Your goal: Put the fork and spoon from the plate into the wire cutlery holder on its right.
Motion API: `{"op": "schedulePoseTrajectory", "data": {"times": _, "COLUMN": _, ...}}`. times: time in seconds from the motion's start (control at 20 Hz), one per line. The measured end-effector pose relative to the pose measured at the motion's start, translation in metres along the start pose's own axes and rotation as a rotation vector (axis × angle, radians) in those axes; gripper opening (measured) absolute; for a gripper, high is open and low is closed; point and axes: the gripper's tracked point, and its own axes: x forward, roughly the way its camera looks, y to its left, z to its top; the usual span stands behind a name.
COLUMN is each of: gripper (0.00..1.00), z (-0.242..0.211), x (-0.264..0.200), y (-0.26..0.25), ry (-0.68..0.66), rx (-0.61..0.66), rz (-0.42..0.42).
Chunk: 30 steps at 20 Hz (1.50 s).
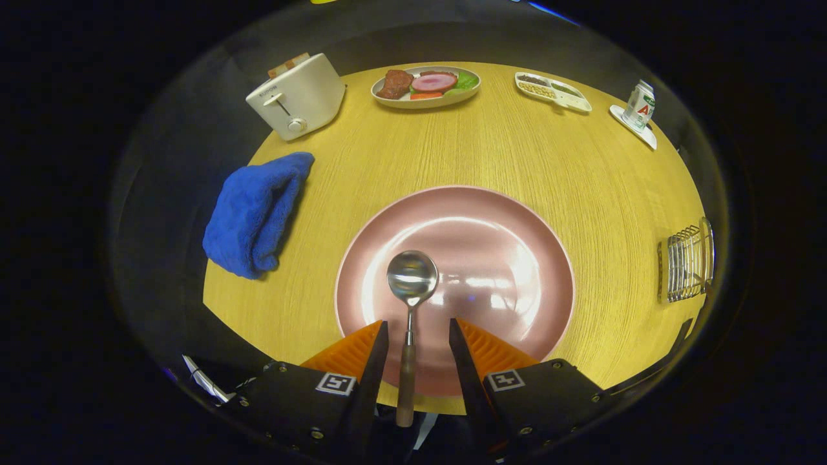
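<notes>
Hand-held gripper [418,339] is being held w/ fingers apart, astride the spoon [410,303]: wooden handle btwn them, untouched, long axis running straight ahead, bowl lying beyond on pink plate [504,219]. Wire cutlery holder [686,261] is standing well right on desk [452,148].

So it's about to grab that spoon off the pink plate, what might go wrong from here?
The gripper is open, with the spoon handle lying between its fingers, closer to one than the other, so closing might nudge it sideways. The glossy pink plate could let the spoon slide. The wire cutlery holder stands far off near the table edge, so a loose hold might drop the spoon on the way.
</notes>
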Motion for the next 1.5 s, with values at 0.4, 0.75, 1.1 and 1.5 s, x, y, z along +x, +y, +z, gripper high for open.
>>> {"op": "schedulePoseTrajectory", "data": {"times": 0.4, "gripper": 0.51, "z": -0.009, "x": 0.014, "y": -0.007, "ry": 0.027, "rx": -0.015, "rz": -0.034}}
{"op": "schedulePoseTrajectory", "data": {"times": 0.75, "gripper": 0.08, "z": -0.012, "x": 0.015, "y": -0.009, "ry": 0.025, "rx": -0.024, "rz": -0.031}}
{"op": "schedulePoseTrajectory", "data": {"times": 1.1, "gripper": 0.08, "z": 0.010, "x": -0.007, "y": -0.007, "ry": -0.059, "rx": 0.008, "rz": 0.031}}
{"op": "schedulePoseTrajectory", "data": {"times": 1.5, "gripper": 0.01, "z": 0.039, "x": -0.050, "y": -0.049, "ry": -0.150, "rx": 0.169, "rz": 0.056}}
